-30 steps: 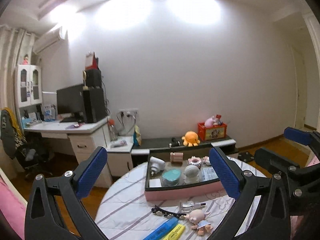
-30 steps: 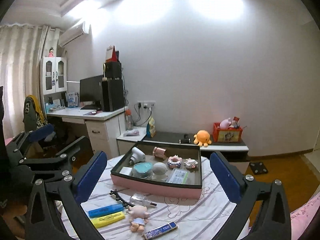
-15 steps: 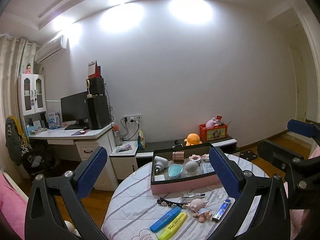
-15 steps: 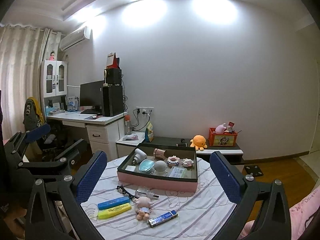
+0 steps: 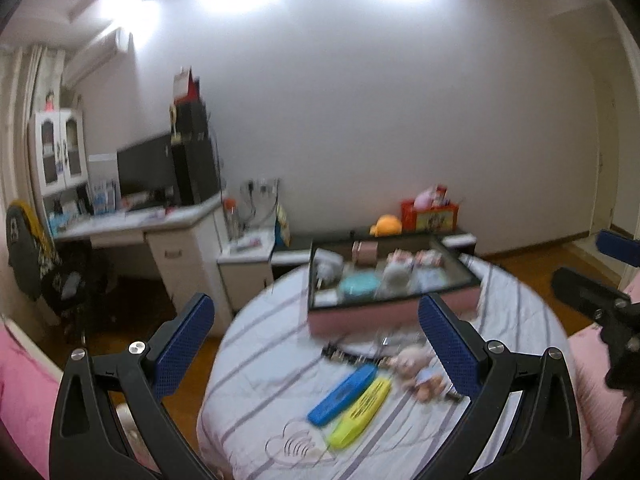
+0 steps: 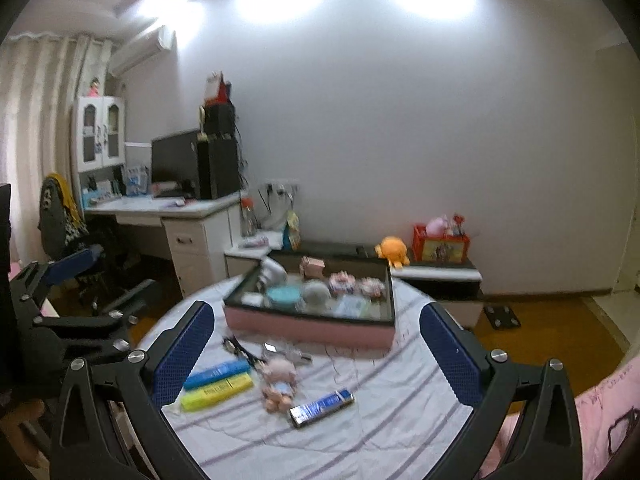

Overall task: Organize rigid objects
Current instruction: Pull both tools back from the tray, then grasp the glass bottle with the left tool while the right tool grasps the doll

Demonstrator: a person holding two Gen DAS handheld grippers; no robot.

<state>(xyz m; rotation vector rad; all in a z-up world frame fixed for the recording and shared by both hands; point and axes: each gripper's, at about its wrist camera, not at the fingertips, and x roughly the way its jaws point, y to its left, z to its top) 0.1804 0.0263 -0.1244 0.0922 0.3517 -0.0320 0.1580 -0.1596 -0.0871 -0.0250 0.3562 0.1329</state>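
Two blue-padded fingers of the left gripper (image 5: 316, 346) spread wide across the lower frame in the left wrist view, pinching nothing. Between them, lower centre: round table (image 5: 256, 344) under striped cloth, with blue highlighter (image 5: 343, 388) and yellow highlighter (image 5: 360, 412) lying side by side, touching. Just right of those, small pink doll (image 5: 420, 372); above it, black hair clip (image 5: 344, 354). Centre right: pink tray (image 5: 360, 320) of blurred small items.

Right wrist view: right gripper (image 6: 316, 346) likewise spread and empty, low in the frame. Centre: pink tray (image 6: 304, 326). Below it, highlighters at lower left (image 6: 218, 384), doll (image 6: 278, 380) at centre, blue harmonica-like bar (image 6: 322, 402) just lower right of the doll. Left edge: other gripper, spread.
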